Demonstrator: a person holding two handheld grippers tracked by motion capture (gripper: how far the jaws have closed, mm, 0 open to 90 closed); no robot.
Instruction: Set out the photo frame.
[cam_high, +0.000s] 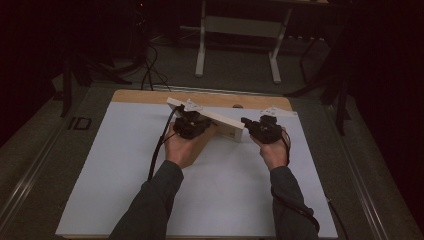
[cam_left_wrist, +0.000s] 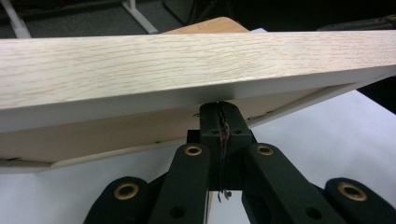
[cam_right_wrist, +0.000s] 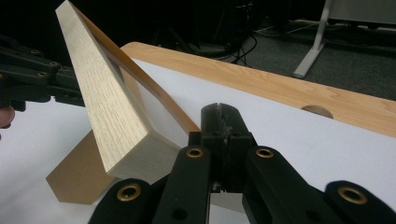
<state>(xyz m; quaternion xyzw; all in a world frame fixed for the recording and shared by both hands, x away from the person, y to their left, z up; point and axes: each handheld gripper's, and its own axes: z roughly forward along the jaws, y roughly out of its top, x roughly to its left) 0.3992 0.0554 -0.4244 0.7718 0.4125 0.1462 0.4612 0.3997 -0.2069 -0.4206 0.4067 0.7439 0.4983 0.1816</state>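
From above, on the high view, I see my two hands at the far middle of the counter (cam_high: 125, 165), which is covered by a white sheet with a strip of bare wood along its far edge. Between them a wooden picture frame (cam_high: 220, 120) stands tilted on the sheet, its long pale edge running from far left to near right. My left gripper (cam_high: 191, 123) sits against the frame's near side towards its left end, and my right gripper (cam_high: 261, 128) is at the frame's right corner. A brown backing flap (cam_high: 202, 145) slopes down from the frame to the sheet beside my left hand.

Along the left gripper view, my left gripper (cam_left_wrist: 219, 112) has its jaws pressed together with nothing between them, their tip tucked under the lower rim of the frame (cam_left_wrist: 187, 60), whose oak-grain edge spans the picture.

Along the right gripper view, my right gripper (cam_right_wrist: 219, 114) also has its jaws together and empty, just beside the frame's near corner (cam_right_wrist: 112, 116); I cannot tell whether they touch it. The frame leans steeply, the brown flap (cam_right_wrist: 81, 179) resting on the sheet below it, and the left gripper (cam_right_wrist: 37, 79) is at the frame's far side.
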